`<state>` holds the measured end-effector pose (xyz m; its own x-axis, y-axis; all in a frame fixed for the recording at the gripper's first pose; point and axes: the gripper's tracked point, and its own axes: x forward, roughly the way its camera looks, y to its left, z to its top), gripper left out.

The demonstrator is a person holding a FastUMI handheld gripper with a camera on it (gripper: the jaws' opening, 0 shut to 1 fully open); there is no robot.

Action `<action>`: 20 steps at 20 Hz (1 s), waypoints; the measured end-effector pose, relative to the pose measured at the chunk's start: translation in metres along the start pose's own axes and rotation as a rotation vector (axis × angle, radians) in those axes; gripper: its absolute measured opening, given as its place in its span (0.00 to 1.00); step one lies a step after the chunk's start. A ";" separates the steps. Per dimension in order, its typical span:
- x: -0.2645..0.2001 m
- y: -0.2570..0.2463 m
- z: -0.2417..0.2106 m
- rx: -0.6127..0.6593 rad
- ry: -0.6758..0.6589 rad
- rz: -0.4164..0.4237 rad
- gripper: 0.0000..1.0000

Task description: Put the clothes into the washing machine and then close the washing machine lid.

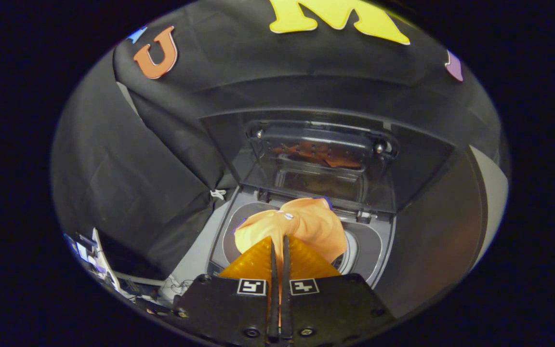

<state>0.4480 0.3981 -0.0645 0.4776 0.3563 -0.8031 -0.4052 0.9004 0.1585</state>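
Crumpled orange garment point(301, 226) in hand-held gripper point(280, 241)

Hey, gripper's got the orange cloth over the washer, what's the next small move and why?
Probably lower it a little, then open. The gripper is shut on the orange garment, which hangs above the washing machine's drum opening, and the lid stands open behind.

You are in a recording booth rigged as a laundry corner, not a real home. Black cloth wall point(171, 144) drapes from 9 to 3 o'clock around a top-loading washing machine point(378, 250) at 12, its lid point(321, 159) raised. Cables and equipment clutter point(113, 274) sit at 8 o'clock.
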 end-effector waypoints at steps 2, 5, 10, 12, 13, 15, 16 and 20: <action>0.012 -0.003 -0.005 0.019 0.004 -0.010 0.05; 0.031 -0.010 -0.012 0.058 0.011 -0.016 0.05; 0.059 -0.018 -0.025 0.101 0.017 -0.028 0.05; 0.067 -0.021 -0.030 0.114 0.019 -0.044 0.05; 0.071 -0.021 -0.032 0.122 0.023 -0.048 0.05; 0.079 -0.025 -0.035 0.131 0.024 -0.055 0.05; 0.083 -0.027 -0.035 0.134 0.024 -0.057 0.05; 0.094 -0.027 -0.044 0.149 0.034 -0.069 0.05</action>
<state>0.4693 0.3966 -0.1690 0.4723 0.2861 -0.8337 -0.2511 0.9503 0.1839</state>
